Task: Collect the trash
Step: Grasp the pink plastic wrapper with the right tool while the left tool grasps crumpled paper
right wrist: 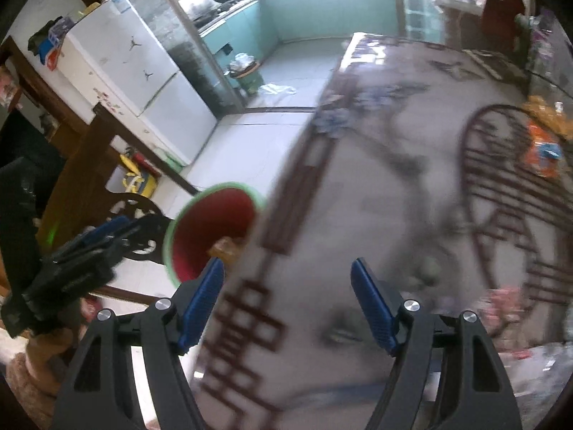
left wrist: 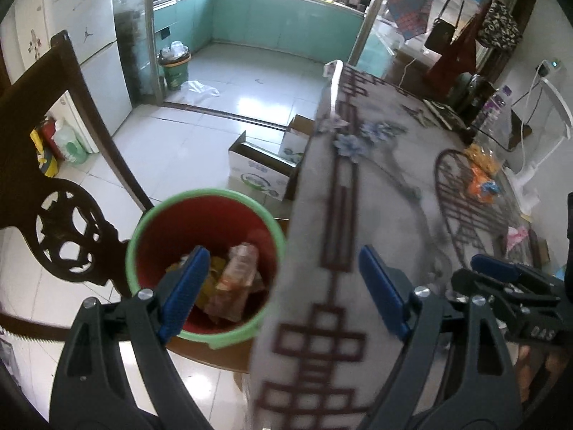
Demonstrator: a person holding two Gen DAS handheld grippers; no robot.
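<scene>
Beside the near left edge of the table [left wrist: 379, 193], a green-rimmed red bin [left wrist: 206, 265] stands on the floor just in front of a carved dark chair [left wrist: 68, 236]. The bin holds crumpled wrappers [left wrist: 236, 279], which appear to be light, soft film packaging. The left gripper [left wrist: 283, 286] hangs above the bin rim and the table edge with its jaws spread wide and nothing between them. The right gripper [right wrist: 290, 301] is over the patterned tablecloth [right wrist: 358, 215], its jaws likewise wide apart and empty. Remaining trash appears to lie toward the far right of the table: an orange snack packet [left wrist: 483, 179] and a pink wrapper [left wrist: 517, 236]. Both look thin, limp and slightly slippery; judged from this, each is best pinched at a raised crease or crumpled edge rather than flat against the cloth. Little closing force should suffice, as such packaging deforms easily and weighs almost nothing.
</scene>
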